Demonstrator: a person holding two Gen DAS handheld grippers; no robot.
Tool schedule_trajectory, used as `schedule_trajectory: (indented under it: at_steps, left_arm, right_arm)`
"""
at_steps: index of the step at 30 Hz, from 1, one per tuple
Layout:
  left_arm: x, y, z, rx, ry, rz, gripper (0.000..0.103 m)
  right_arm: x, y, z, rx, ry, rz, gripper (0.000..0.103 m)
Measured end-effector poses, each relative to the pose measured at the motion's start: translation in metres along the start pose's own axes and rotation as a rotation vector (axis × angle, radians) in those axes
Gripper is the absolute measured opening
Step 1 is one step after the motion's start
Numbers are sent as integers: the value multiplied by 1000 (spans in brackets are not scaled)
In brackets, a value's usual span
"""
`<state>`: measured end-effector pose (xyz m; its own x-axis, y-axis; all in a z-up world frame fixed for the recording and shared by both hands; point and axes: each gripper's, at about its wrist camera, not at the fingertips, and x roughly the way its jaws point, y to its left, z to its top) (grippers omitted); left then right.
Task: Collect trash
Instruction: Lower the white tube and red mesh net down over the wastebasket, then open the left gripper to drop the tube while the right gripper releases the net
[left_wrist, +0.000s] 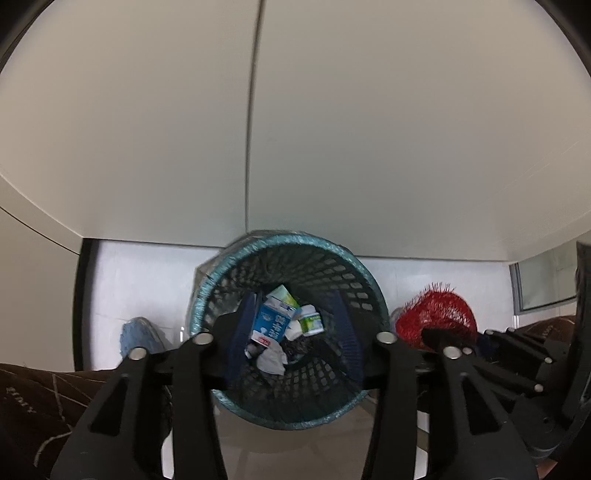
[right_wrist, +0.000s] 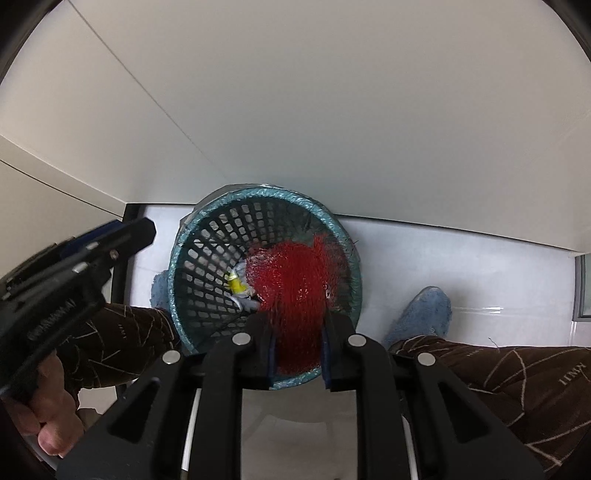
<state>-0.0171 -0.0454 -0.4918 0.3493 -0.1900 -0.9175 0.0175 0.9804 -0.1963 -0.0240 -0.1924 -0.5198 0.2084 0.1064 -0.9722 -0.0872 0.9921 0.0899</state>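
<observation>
The left gripper (left_wrist: 291, 339) hangs over the teal mesh wastebasket (left_wrist: 347, 273) with its fingers (left_wrist: 242, 332) standing wide and nothing pressed between them; a blue-and-white milk carton (left_wrist: 271, 323), a green-and-white carton (left_wrist: 310, 321) and crumpled paper (left_wrist: 271, 360) lie on the basket's bottom. The right gripper (right_wrist: 299, 347) has its fingers (right_wrist: 332, 343) narrowly clamped on a red mesh net bag (right_wrist: 295, 291), which sits over the basket's mouth from centre toward three o'clock. A blue slipper (right_wrist: 424, 317) rests on the white floor (right_wrist: 461, 266) at four o'clock of the basket.
</observation>
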Motion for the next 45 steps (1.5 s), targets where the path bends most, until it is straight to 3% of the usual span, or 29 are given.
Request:
schedule_trajectory:
  at_steps: [1,6,9,15,23,33,45]
  left_arm:
    - [-2,3,1,-5,-12,14,61]
    - [-3,20,2,-58,2,41,79]
    - [3,27,4,-71,38,38,79]
    - [1,26,1,-41,25,71,83]
    - [3,35,1,-87,38,84,84]
    - [1,36,1,-109,10,97,90]
    - [0,40,3,-124,13,104,90]
  right_arm:
    - [2,2,1,-3,0,12,16]
    - [10,7,4,-8,3,48,18]
    - [18,8,6,-6,10,72,19]
    - [32,14,10,-26,14,100,23]
    - [35,17,10,-28,7,117,50]
    - [31,15,11,-19,0,149,65]
    - [33,14,10,-4,4,118,82]
